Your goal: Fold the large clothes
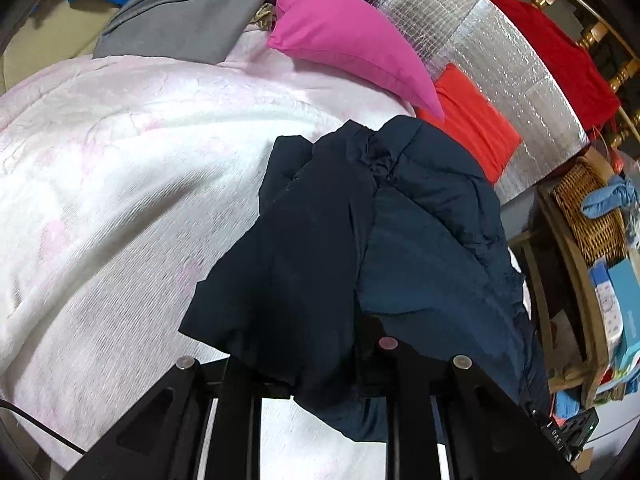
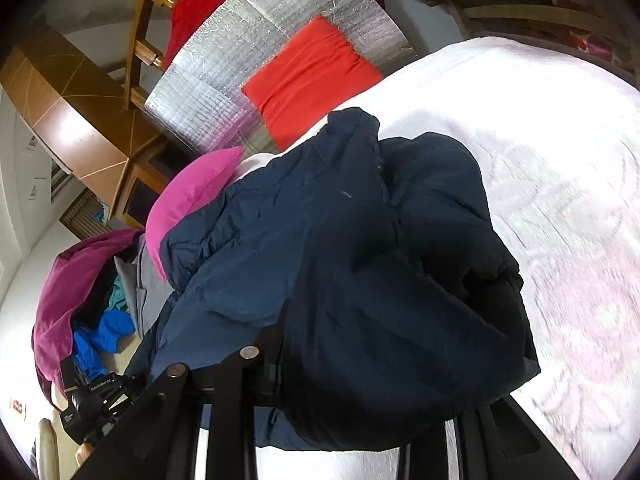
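Dark navy jacket (image 1: pixel 360 240) bunched and raised off the pink-white bed (image 1: pixel 120 160), hanging between both grippers. Left gripper (image 1: pixel 320 364) clamped on one edge of the cloth, jaws drawn close with fabric draped over and between them. Right gripper (image 2: pixel 360 392) likewise clamped, jaws nearly together and mostly buried under a thick fold of jacket (image 2: pixel 360 260).

Relative to the jacket: bulk of it ahead of and above both sets of jaws, running away toward the magenta pillow (image 1: pixel 352 40) and orange cushion (image 1: pixel 472 120) at the bed's head. Long axis roughly from the jaws out toward those cushions, far end resting on the bed, near end lifted. Neither hand clearly nearer; both gripping the near hem side by side, left hand's hold on the thinner flap, right hand's on the padded bulk.

Likely step: spreading the jacket out flat before any fold, so pulling the two holds apart along the near edge looks needed. Risk: padded bulk slipping from the right jaws, since little of the pads shows there. Grey garment (image 1: pixel 188 12) beyond the jacket, well apart.
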`<state>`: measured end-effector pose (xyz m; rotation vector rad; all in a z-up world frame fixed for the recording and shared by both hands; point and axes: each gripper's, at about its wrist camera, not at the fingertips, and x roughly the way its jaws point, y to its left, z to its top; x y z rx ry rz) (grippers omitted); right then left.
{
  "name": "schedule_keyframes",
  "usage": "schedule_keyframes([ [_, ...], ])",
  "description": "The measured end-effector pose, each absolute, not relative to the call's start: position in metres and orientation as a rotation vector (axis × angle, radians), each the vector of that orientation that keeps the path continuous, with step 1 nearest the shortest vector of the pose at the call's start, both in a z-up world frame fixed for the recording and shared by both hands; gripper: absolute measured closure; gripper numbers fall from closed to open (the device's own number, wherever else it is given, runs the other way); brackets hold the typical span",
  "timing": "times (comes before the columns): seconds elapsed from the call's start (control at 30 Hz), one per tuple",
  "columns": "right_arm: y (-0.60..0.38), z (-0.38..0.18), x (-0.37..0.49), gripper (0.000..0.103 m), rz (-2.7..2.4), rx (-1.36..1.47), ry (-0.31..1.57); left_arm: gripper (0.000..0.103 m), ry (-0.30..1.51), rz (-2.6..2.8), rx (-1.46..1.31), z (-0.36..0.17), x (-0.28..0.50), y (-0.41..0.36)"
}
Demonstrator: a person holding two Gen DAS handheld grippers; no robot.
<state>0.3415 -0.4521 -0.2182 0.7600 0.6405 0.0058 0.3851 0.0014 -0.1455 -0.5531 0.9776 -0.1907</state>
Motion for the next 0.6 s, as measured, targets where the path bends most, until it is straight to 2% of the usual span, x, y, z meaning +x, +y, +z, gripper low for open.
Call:
schedule_keyframes([
  [0.33,-0.451,-0.229,0.327,0.071,0.022,0.781,0.66,0.079,1.015,-0.179,-0.537,-0.156,0.381,0.005],
  [0.5,-0.457,-0.24,0.326,0.063,0.026,0.844,0.685,0.064,1.064,-0.177,-0.562,-0.161,0.38,0.011],
  [0.57,-0.459,-0.241,0.322,0.05,0.011,0.857,0.713,0.059,1.075,-0.186,-0.569,-0.16,0.372,0.014],
  [0.6,-0.46,-0.241,0.319,0.05,0.009,0.864,0.719,0.055,1.075,-0.189,-0.576,-0.157,0.366,0.018],
])
